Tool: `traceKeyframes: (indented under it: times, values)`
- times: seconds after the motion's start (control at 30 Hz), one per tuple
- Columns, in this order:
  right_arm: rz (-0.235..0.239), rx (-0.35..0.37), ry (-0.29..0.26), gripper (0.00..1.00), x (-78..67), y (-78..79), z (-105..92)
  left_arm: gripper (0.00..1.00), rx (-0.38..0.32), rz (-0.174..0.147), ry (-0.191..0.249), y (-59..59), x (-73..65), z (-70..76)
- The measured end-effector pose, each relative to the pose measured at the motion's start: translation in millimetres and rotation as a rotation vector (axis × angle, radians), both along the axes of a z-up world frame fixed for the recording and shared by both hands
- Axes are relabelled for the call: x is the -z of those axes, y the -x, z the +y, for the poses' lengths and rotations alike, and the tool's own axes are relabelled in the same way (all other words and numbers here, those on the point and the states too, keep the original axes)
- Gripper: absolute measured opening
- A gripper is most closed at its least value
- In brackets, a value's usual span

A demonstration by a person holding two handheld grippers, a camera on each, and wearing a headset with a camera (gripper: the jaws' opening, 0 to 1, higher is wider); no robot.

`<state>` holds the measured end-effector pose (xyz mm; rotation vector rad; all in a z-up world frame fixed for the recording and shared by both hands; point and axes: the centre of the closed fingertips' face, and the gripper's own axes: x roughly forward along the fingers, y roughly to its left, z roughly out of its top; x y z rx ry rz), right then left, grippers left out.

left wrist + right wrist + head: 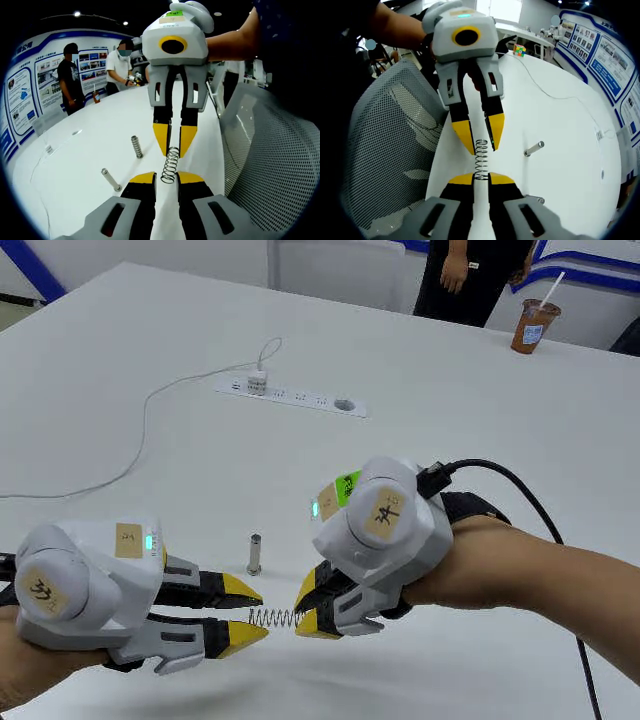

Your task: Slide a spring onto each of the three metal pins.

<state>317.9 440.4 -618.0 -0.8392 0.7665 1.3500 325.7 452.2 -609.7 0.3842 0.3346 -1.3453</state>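
Spring [272, 618] is bridged between your grippers near the upright pin [254, 554], right gripper [303, 608] pinched on one end, left gripper [262, 614] narrowed around the other though I cannot tell if it grips, so letting go unevenly could flick the spring away.

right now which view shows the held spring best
Left gripper view: the spring is large, its coils clear end to end. Right gripper view shows it thinner and darker; head view shows it small and horizontal.

The left gripper [263, 614] and right gripper [300, 618] have rounded white housings, grey frames and yellow-tipped black jaws. The right one bears a green label [347, 484] and a black cable [520, 490].
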Motion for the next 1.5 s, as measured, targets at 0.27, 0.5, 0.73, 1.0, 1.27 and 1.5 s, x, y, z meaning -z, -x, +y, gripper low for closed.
traceKeyframes:
  times: [0.27, 0.5, 0.73, 1.0, 1.27, 1.5]
  values:
    - [-0.002, -0.009, 0.003, 0.11, -3.2, 1.1, -0.4, 0.12, 0.024, -0.004, -0.005, 3.4, 1.4, -1.2]
    - [-0.013, -0.004, -0.018, 0.11, -14.7, -1.4, 2.4, 0.11, 0.02, -0.007, -0.003, 2.0, -0.1, -0.7]
    - [-0.021, -0.001, -0.048, 0.11, -24.4, -2.4, 9.8, 0.11, 0.014, -0.011, -0.009, 1.1, 0.5, 0.6]
    - [-0.032, -0.006, -0.086, 0.11, -33.6, -3.0, 20.4, 0.1, 0.004, -0.009, -0.008, -0.3, 0.9, 1.9]
    - [-0.04, -0.014, -0.089, 0.11, -39.2, -3.6, 27.2, 0.1, 0.0, -0.008, -0.002, -0.8, 0.0, 0.0]
    - [-0.039, -0.019, -0.055, 0.11, -39.6, -3.8, 28.6, 0.11, -0.002, -0.009, 0.003, -0.6, 0.0, -1.5]
